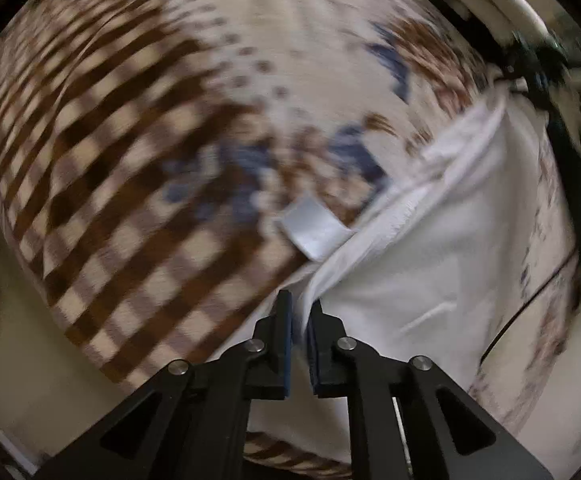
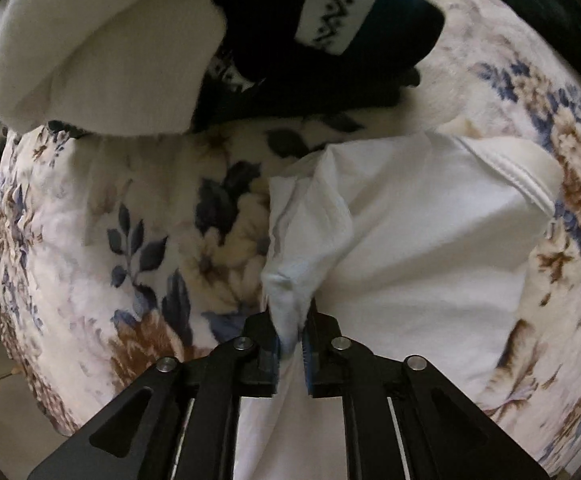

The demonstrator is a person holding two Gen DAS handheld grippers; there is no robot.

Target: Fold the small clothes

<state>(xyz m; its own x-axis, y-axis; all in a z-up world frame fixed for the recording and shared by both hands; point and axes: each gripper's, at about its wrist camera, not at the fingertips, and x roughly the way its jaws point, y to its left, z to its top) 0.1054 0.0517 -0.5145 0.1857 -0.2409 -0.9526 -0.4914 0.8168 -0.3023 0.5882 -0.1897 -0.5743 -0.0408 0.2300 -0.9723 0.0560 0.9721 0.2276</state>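
Left gripper (image 1: pixel 300 316) pinching white garment (image 1: pixel 430 264) edge | right gripper (image 2: pixel 290 320) loosely around bunched corner, apparently to carry fold across | floral blanket (image 2: pixel 130 220) beneath
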